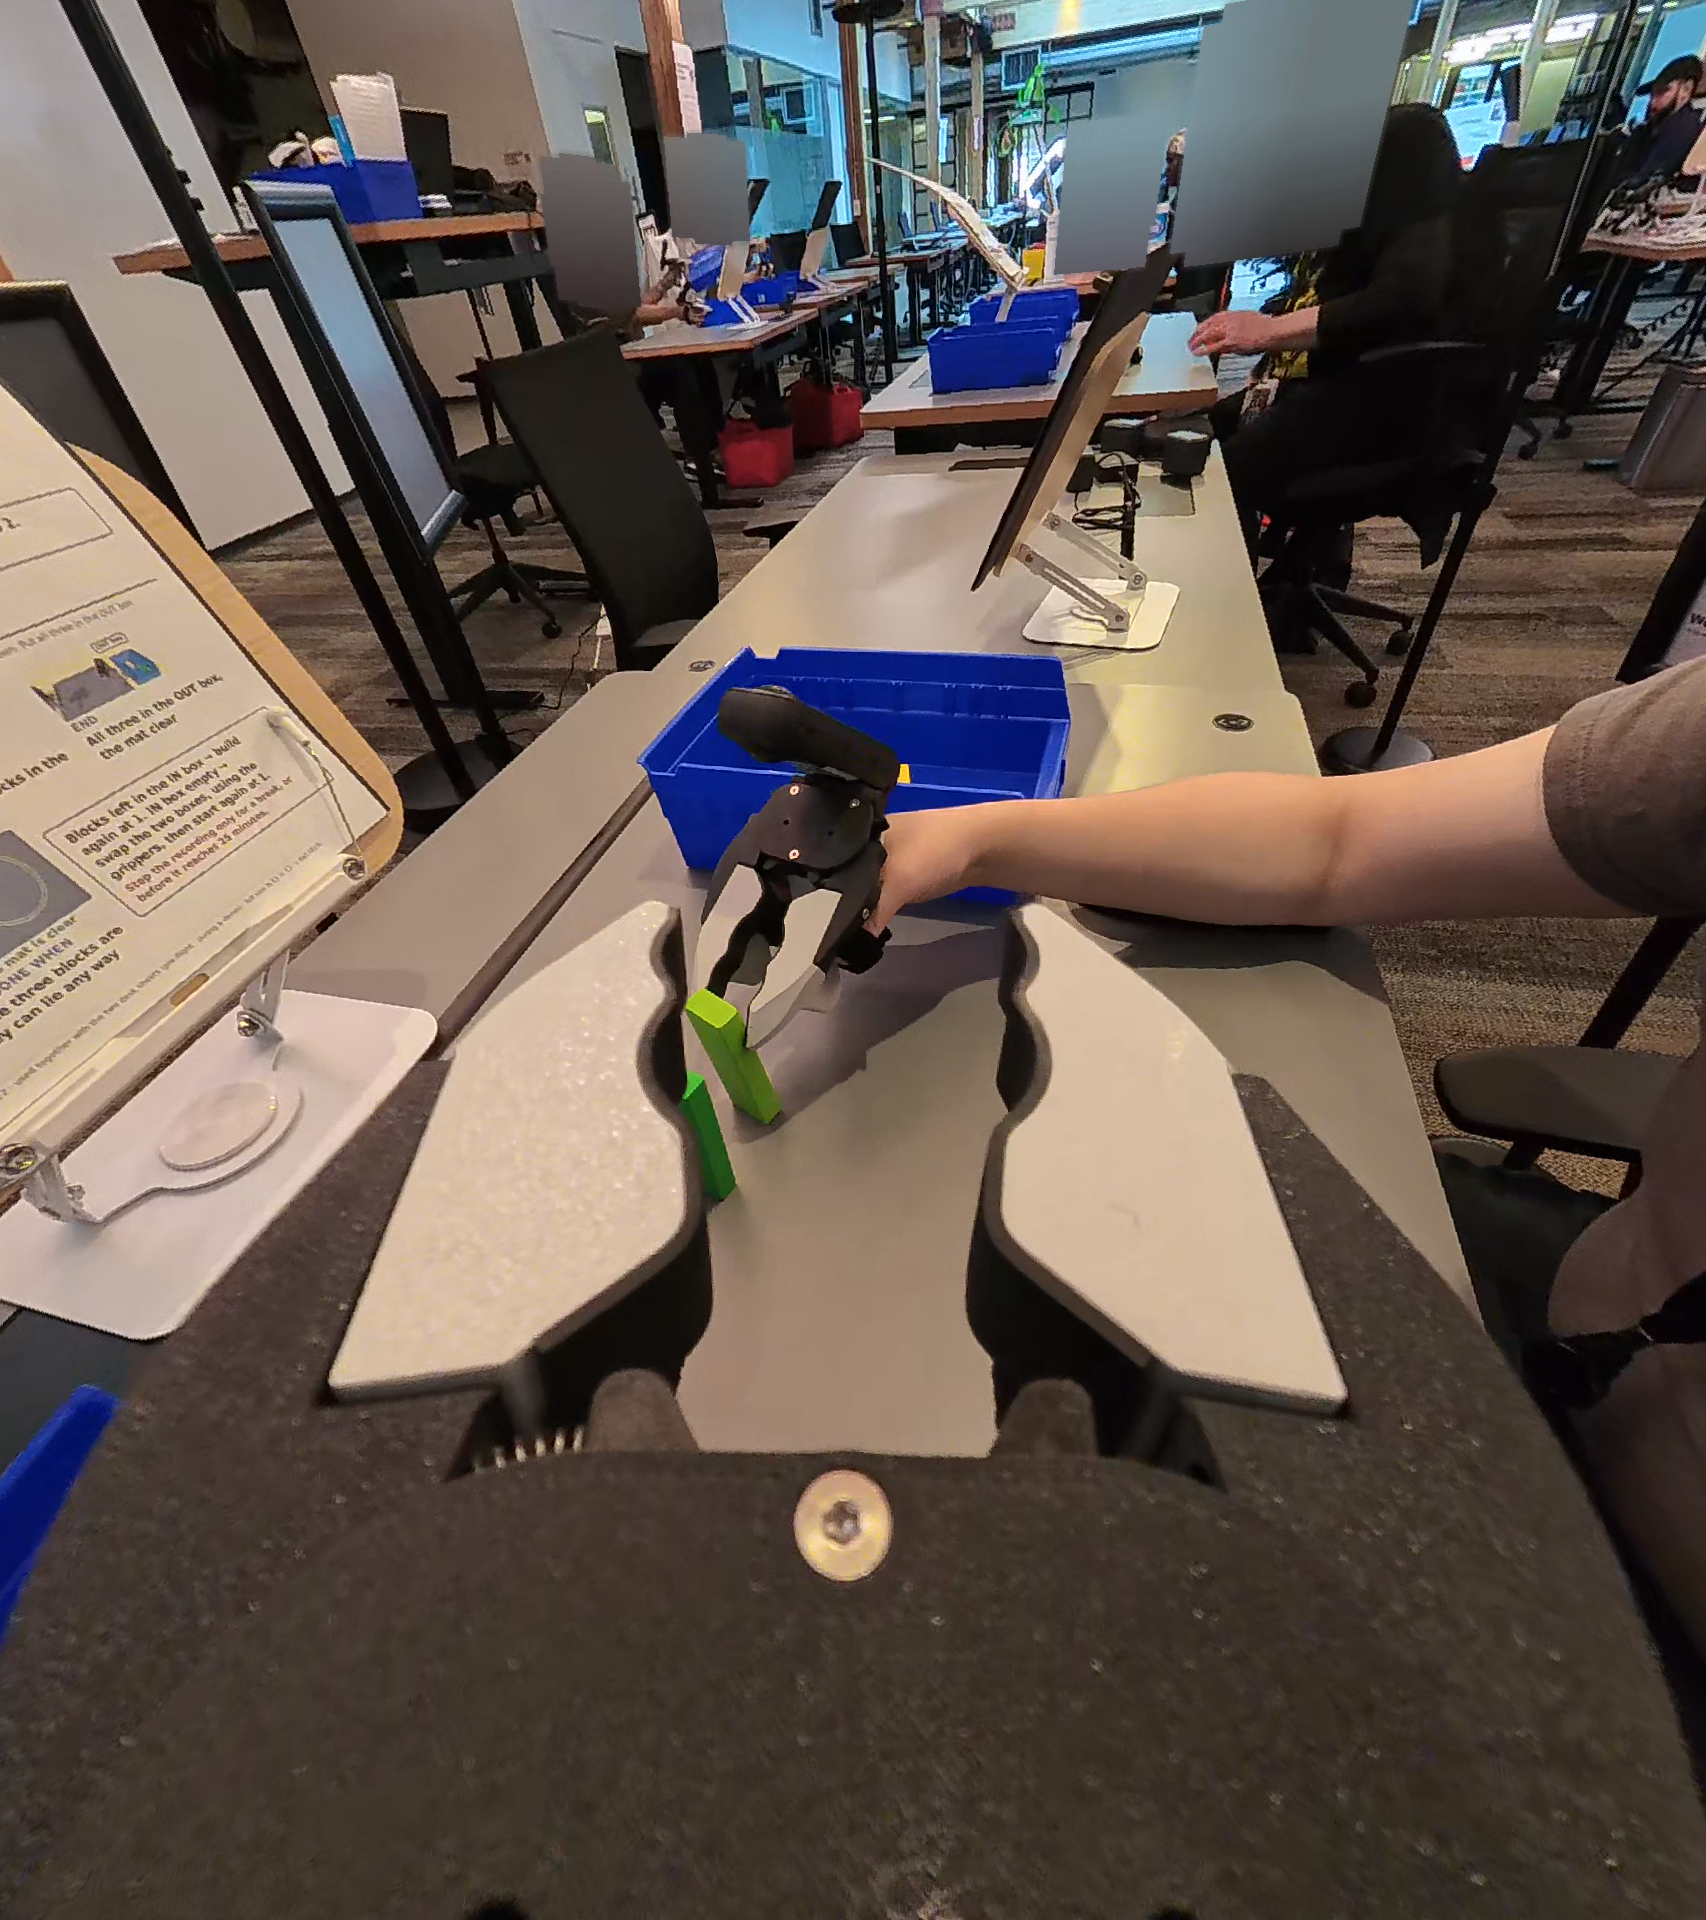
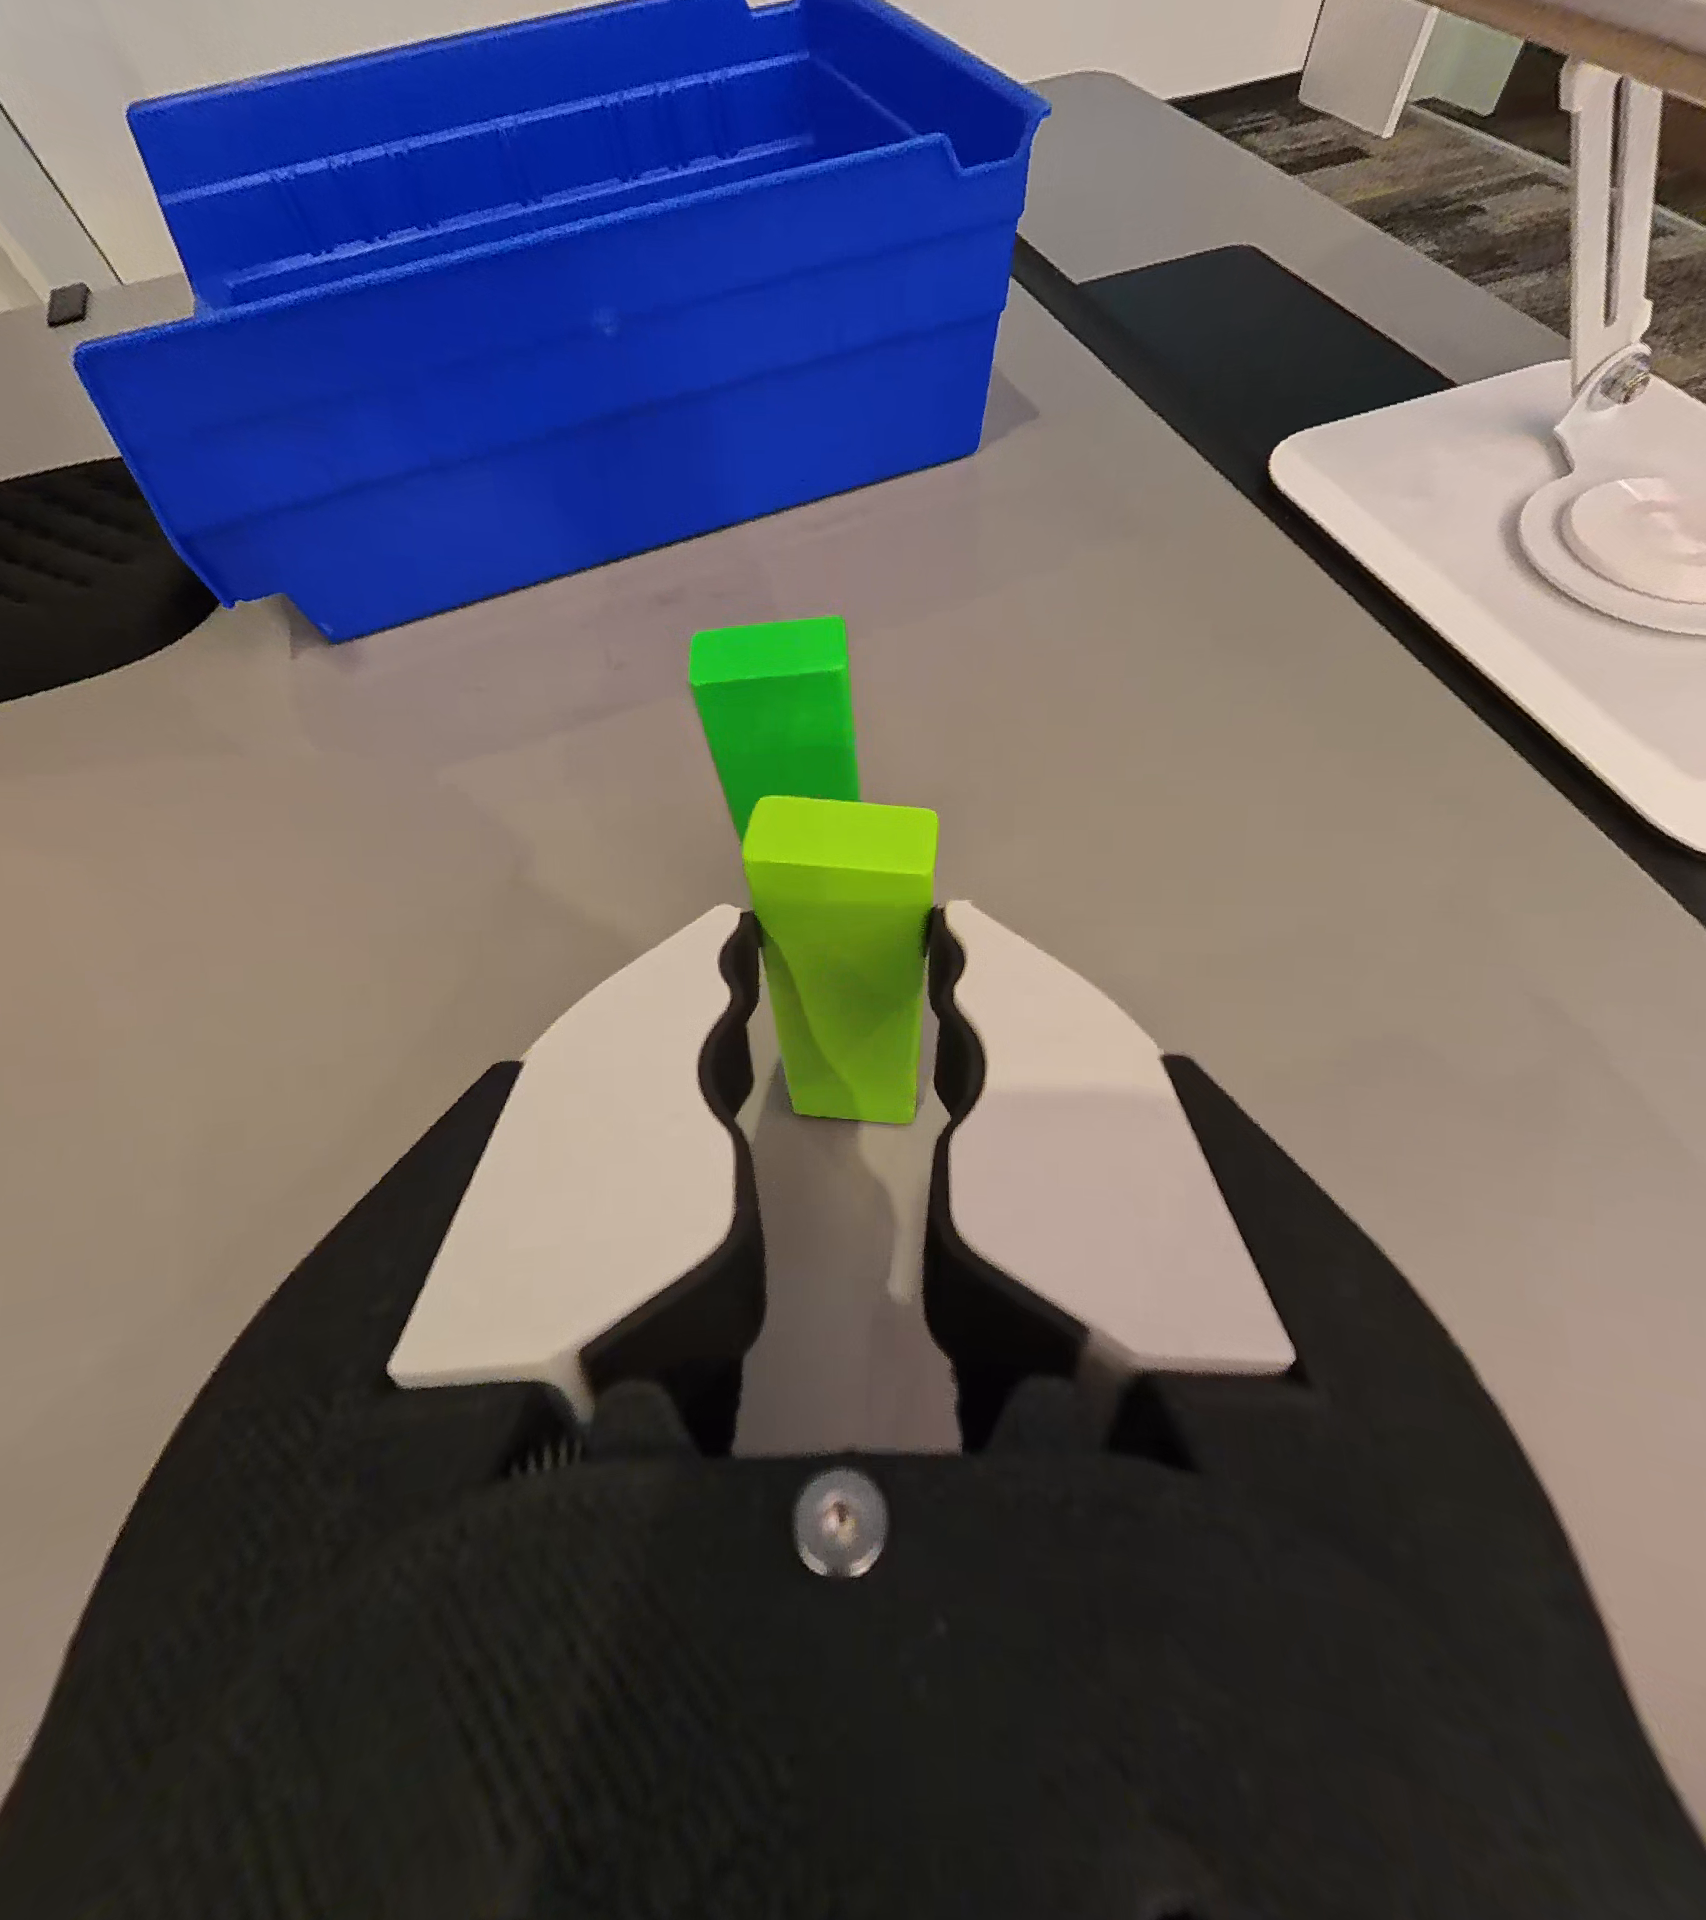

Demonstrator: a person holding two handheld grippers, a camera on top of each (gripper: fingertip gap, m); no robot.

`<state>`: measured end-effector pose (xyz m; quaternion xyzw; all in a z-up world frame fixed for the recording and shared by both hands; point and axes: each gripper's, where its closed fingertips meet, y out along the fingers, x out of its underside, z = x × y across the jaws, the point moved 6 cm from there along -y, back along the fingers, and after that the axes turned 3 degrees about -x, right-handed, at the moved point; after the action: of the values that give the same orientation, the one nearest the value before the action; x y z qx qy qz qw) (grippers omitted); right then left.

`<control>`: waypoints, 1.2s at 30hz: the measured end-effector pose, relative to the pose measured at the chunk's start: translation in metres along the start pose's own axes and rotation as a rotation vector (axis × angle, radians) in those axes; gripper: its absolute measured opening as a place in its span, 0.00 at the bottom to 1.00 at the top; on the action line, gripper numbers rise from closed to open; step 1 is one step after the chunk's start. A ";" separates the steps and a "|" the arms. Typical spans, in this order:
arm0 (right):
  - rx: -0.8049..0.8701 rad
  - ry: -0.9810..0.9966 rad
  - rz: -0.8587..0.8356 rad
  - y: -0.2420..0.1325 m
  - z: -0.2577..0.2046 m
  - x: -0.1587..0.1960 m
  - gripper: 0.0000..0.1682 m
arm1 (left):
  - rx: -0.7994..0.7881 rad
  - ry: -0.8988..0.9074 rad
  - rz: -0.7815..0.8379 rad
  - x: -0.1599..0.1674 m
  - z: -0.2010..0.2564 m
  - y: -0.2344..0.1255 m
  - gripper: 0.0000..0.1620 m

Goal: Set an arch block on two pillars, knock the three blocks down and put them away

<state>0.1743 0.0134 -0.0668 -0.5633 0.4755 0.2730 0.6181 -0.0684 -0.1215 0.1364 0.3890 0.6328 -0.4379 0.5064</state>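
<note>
Right gripper [image 2: 841, 925] clamped the lighter green rectangular pillar block [image 2: 844, 956] upright on the grey mat [image 2: 309, 935], darker green pillar [image 2: 776, 717] just beyond at 12 o'clock, likely spacing for an arch. Left gripper [image 1: 833, 1039] hung open, empty.

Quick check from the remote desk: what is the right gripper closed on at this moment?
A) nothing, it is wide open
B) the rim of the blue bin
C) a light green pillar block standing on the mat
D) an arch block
C: in the right wrist view the right gripper clamps the light green pillar block, with the darker green pillar standing free behind it.
</note>
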 end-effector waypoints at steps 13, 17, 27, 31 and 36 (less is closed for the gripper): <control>0.008 0.020 -0.061 -0.001 -0.002 0.000 0.23 | -0.020 -0.015 -0.029 0.003 -0.003 -0.004 0.38; 0.017 0.012 -0.082 0.000 -0.001 0.001 0.24 | -0.030 -0.032 -0.022 0.002 -0.006 -0.009 0.38; 0.110 -0.030 -0.082 -0.012 -0.002 -0.017 0.34 | -0.676 -0.152 -0.625 0.069 -0.059 -0.080 0.34; 0.137 -0.068 -0.060 -0.022 -0.009 -0.032 0.34 | -0.688 -0.424 -0.844 0.115 -0.075 -0.084 0.27; 0.152 -0.135 -0.008 -0.039 -0.022 -0.054 0.34 | -0.728 -0.549 -1.116 0.167 -0.098 -0.087 0.25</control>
<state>0.1806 -0.0054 0.0008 -0.4969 0.4499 0.2709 0.6908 -0.2099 -0.0480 -0.0033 -0.3100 0.6929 -0.4746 0.4456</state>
